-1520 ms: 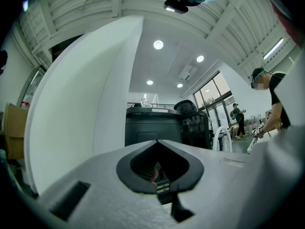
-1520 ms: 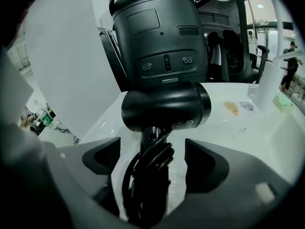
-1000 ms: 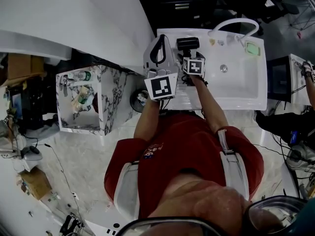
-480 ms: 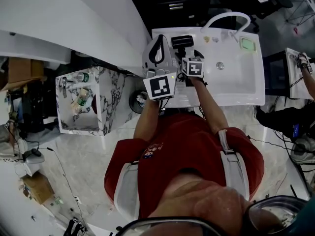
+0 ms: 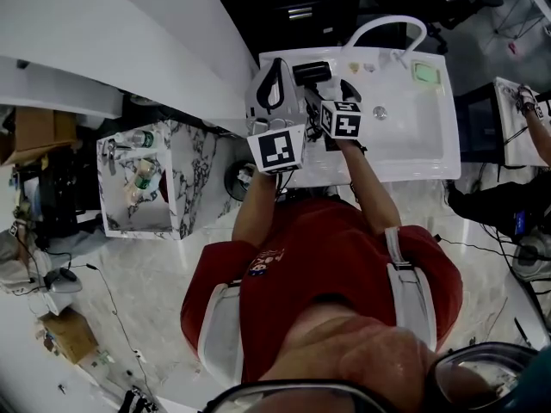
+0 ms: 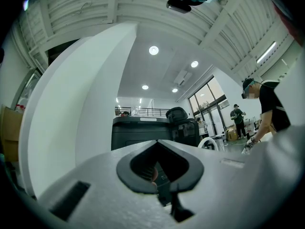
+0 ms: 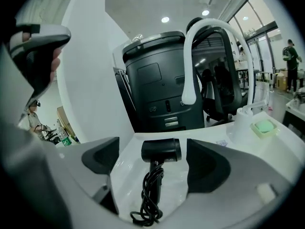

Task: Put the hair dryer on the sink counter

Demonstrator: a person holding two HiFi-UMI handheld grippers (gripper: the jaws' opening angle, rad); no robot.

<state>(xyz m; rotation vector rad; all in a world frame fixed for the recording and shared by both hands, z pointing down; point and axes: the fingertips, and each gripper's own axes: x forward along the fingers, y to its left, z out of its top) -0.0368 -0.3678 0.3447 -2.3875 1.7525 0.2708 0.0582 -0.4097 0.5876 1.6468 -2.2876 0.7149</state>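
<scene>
Right gripper view: right gripper [image 7: 153, 162] is hovering with jaws spread wide, gripping nothing. Between and just beyond them, the black corded hair dryer [image 7: 161, 151] is lying on the white sink counter [image 7: 174, 187], cord bunching at the near end. Left gripper [image 6: 159, 149] is sitting to its left, jaws together, empty.

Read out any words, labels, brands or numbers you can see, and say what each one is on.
No text here is legible.
Small logo on the person's red shirt: too small to read.
Small mark on the tall black cabinet: blurred.
Black-and-white square markers on the gripper cubes: patterns only, no words.
</scene>
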